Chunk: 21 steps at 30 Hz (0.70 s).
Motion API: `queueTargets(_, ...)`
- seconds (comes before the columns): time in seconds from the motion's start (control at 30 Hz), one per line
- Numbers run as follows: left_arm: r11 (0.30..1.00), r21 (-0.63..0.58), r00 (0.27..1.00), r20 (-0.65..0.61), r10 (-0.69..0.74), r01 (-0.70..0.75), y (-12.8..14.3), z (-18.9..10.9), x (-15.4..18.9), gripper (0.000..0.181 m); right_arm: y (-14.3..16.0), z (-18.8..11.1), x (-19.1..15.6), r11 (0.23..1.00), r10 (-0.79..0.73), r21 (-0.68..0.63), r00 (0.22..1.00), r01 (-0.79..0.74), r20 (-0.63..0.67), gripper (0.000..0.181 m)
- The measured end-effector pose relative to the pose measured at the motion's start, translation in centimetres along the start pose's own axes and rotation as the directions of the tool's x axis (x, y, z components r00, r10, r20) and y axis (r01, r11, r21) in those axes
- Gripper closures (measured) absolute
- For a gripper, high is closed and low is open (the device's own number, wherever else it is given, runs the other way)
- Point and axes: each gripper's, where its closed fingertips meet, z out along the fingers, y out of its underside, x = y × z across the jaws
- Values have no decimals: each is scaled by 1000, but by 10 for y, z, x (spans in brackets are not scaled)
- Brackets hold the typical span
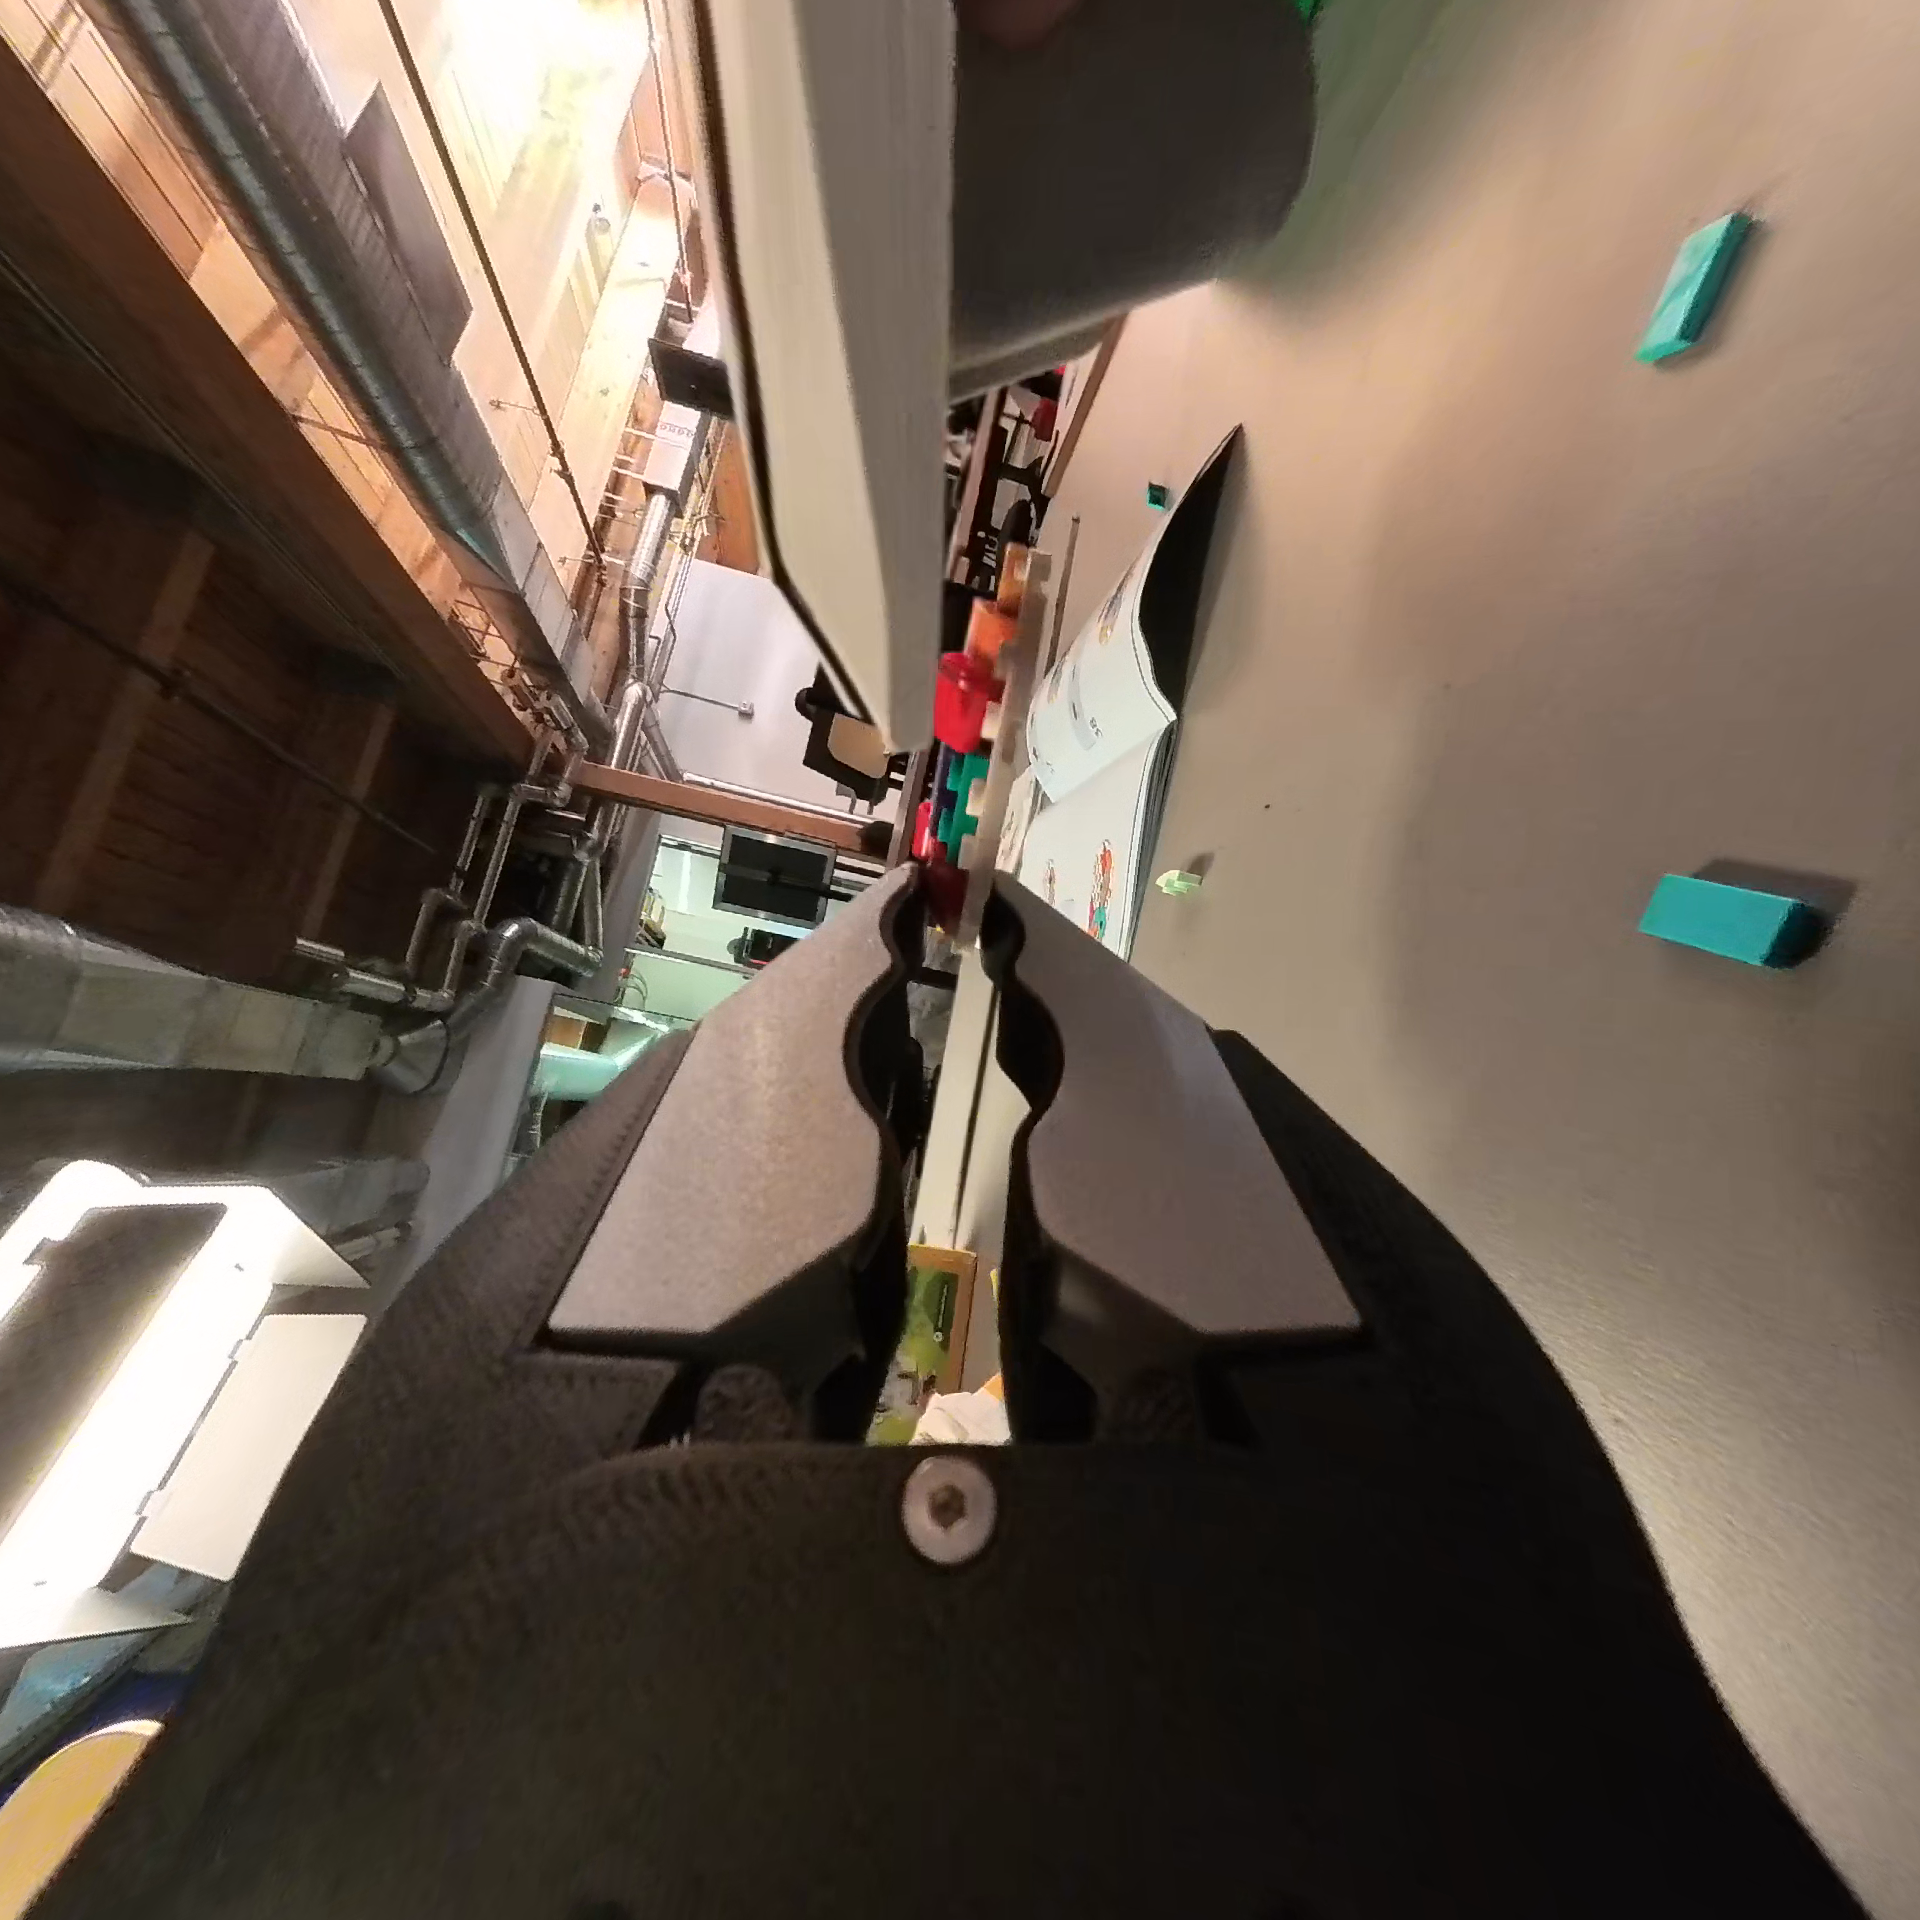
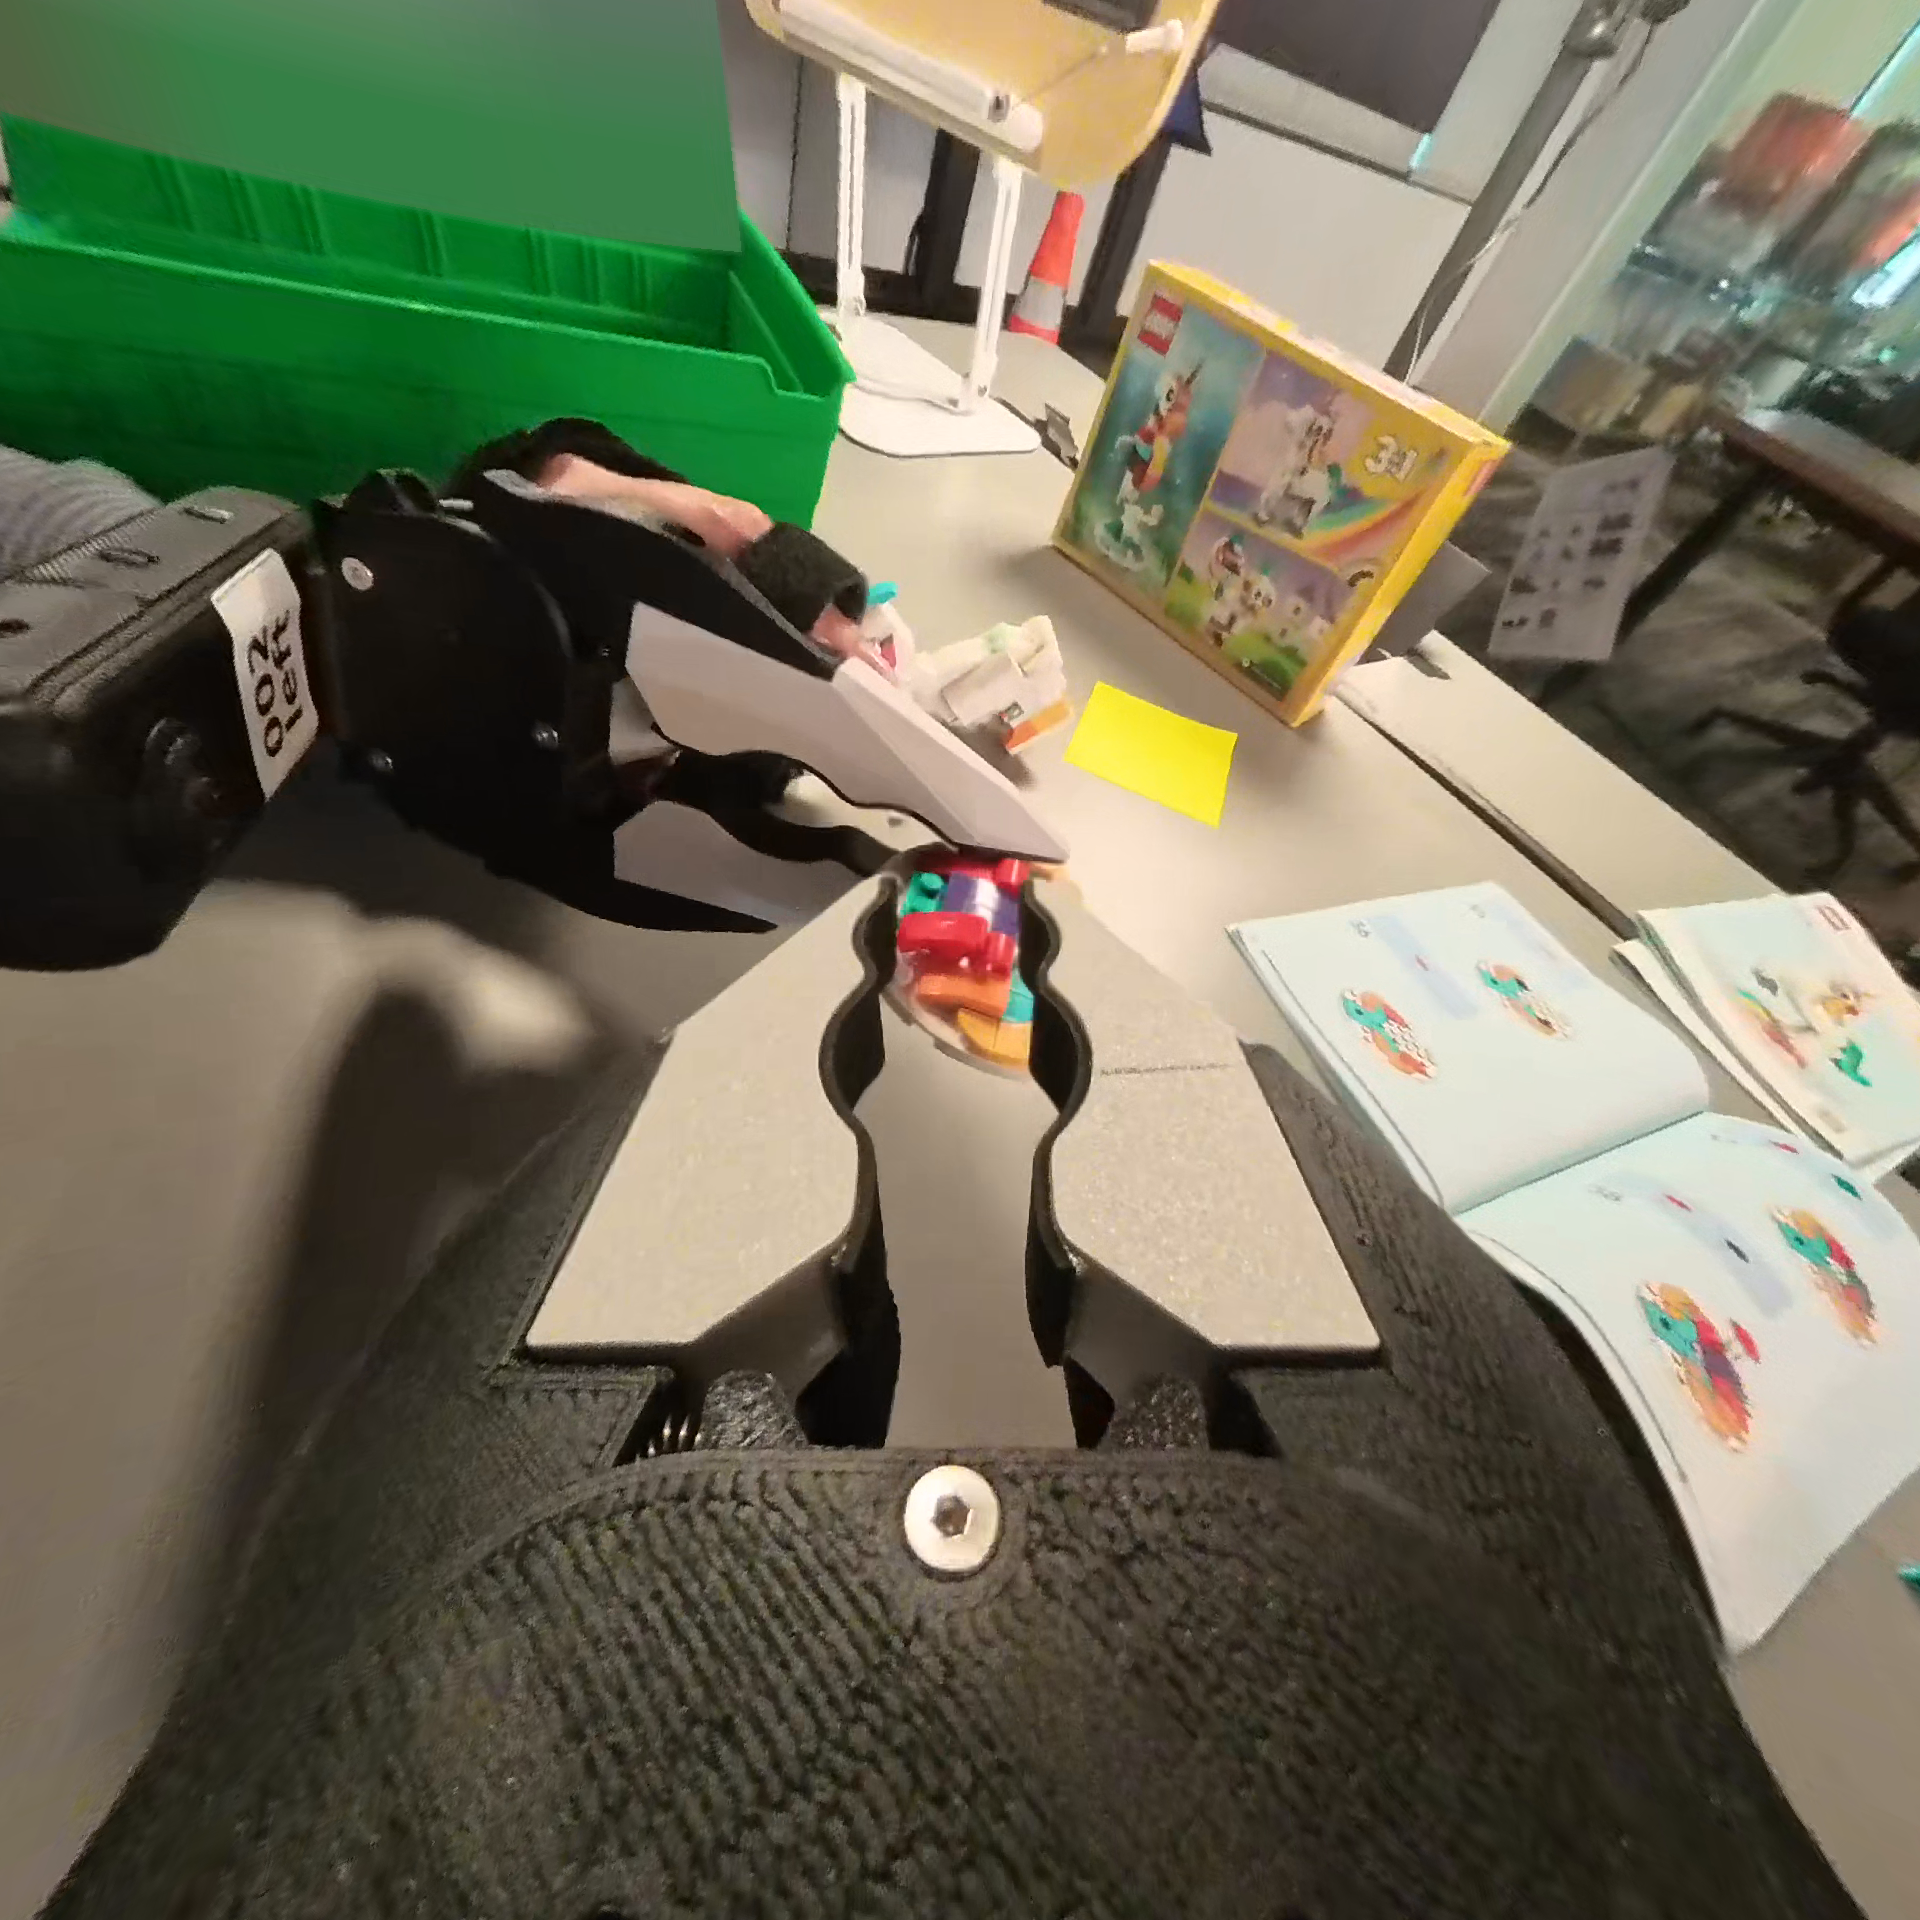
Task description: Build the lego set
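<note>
A small colourful lego build [image 2: 961, 956] of red, purple, teal and orange bricks on a thin grey plate is held above the grey table [image 2: 312, 1143] between both grippers. My right gripper [image 2: 966, 904] is closed around its near end. My left gripper [image 1: 951, 899] is shut on the edge of the thin plate, and the build [image 1: 961, 717] sticks out beyond its tips. The left gripper's grey finger [image 2: 831, 727] reaches in from the left in the right wrist view. A right gripper finger [image 1: 842, 416] fills the top of the left wrist view.
An open instruction booklet [image 2: 1455, 1049] lies to the right, with another [image 2: 1787, 1008] behind it. A yellow lego box [image 2: 1268, 499], yellow paper [image 2: 1153, 753], a white bag [image 2: 987, 665] and a green crate [image 2: 416, 343] stand farther back. Two teal bricks [image 1: 1688, 291] [image 1: 1725, 920] lie on the table.
</note>
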Motion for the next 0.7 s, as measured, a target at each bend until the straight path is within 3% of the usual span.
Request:
queueTargets(0.27,1000,6,1000,5,-8,8,2,0,-3,173,5,0,-3,990,-115,-86,992,111,-50,166)
queueTargets(0.4,1000,6,1000,6,0,0,1,1,-2,173,7,-1,-4,990,-102,-97,994,97,-48,166)
queueTargets(0.7,1000,20,1000,9,8,-8,-5,1,-2,173,-2,-6,0,996,-86,-40,996,85,-3,166)
